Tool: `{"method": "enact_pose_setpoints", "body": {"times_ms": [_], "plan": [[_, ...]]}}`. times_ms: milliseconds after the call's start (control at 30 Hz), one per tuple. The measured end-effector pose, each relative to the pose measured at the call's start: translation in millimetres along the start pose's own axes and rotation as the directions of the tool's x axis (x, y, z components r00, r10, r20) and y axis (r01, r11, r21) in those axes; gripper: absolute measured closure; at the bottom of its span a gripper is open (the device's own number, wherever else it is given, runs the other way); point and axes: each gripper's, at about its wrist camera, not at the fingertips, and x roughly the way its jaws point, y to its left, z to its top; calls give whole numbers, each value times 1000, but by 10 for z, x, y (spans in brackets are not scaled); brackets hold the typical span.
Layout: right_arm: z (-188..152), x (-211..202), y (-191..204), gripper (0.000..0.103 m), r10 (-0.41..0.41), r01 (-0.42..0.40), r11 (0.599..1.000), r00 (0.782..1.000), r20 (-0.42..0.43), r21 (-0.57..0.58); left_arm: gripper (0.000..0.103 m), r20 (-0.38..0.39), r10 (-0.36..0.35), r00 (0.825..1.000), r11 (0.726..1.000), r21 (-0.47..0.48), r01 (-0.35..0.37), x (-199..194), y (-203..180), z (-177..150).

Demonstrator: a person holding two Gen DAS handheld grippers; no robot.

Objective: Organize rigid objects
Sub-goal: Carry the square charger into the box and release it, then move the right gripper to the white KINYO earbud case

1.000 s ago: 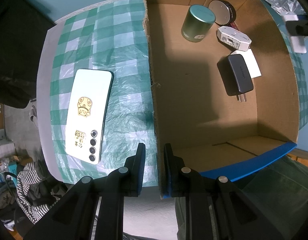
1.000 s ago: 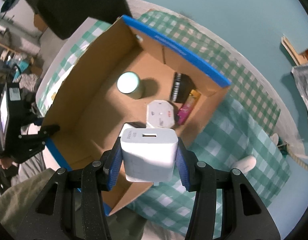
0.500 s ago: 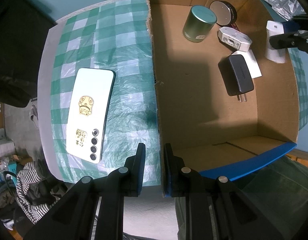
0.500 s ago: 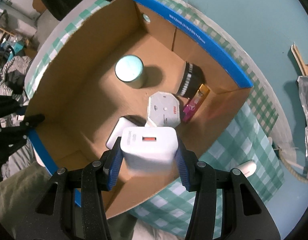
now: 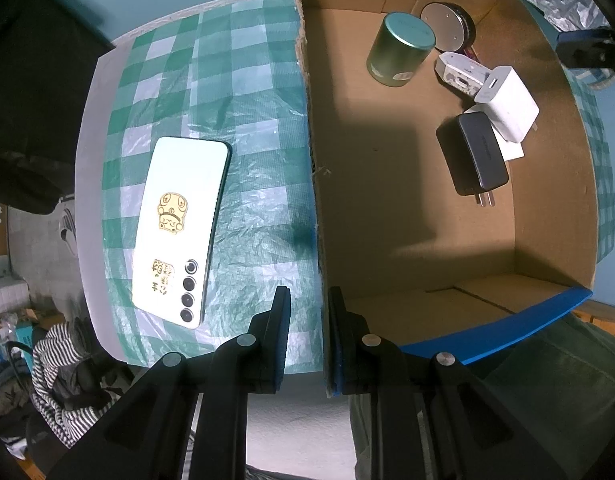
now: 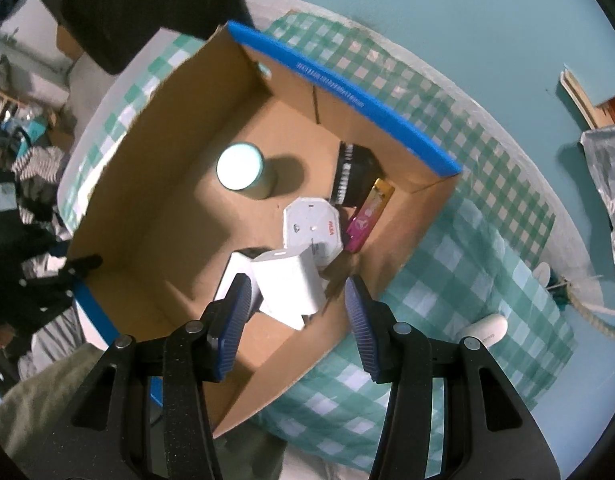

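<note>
Now the white cube-shaped wall charger (image 6: 288,284) lies inside the brown cardboard box with blue edges (image 6: 147,184), low in the middle of the right wrist view, resting partly on a black charger (image 5: 473,154) and against a white octagonal adapter (image 6: 312,226). The right gripper (image 6: 297,320) hovers above it with fingers spread and nothing between them. The left gripper (image 5: 305,336), at the bottom of its view, pinches the box's side wall. A white phone (image 5: 181,228) lies on the green checked cloth (image 5: 247,92) at left.

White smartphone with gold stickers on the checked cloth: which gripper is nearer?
Left. The left gripper, clamped on the cardboard box wall, is just beside the white smartphone. The right gripper hangs over the box's far side.
</note>
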Motion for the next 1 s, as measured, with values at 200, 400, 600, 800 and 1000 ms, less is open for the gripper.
{"method": "enact_pose_setpoints", "body": {"times_ms": [200, 400, 600, 800, 1000], "plan": [[-36, -129, -108, 54, 4, -4, 999, 1000, 24, 34, 85, -1, 0, 1000, 1000, 1, 0, -1, -5, 3], [-131, -215, -293, 54, -2, -2, 997, 999, 38, 83, 85, 3, -4, 1000, 1000, 0, 4, -21, -14, 3], [-233, -241, -513, 54, -4, -1, 989, 999, 39, 145, 85, -2, -2, 1000, 1000, 4, 2, -17, -23, -6], [-335, -231, -740, 54, -13, 4, 978, 999, 42, 209, 85, -8, -3, 1000, 1000, 10, 3, -11, -65, 5], [-453, -177, -986, 53, -29, 21, 964, 999, 28, 267, 85, -9, -3, 1000, 1000, 14, 3, -16, -79, 12]]}}
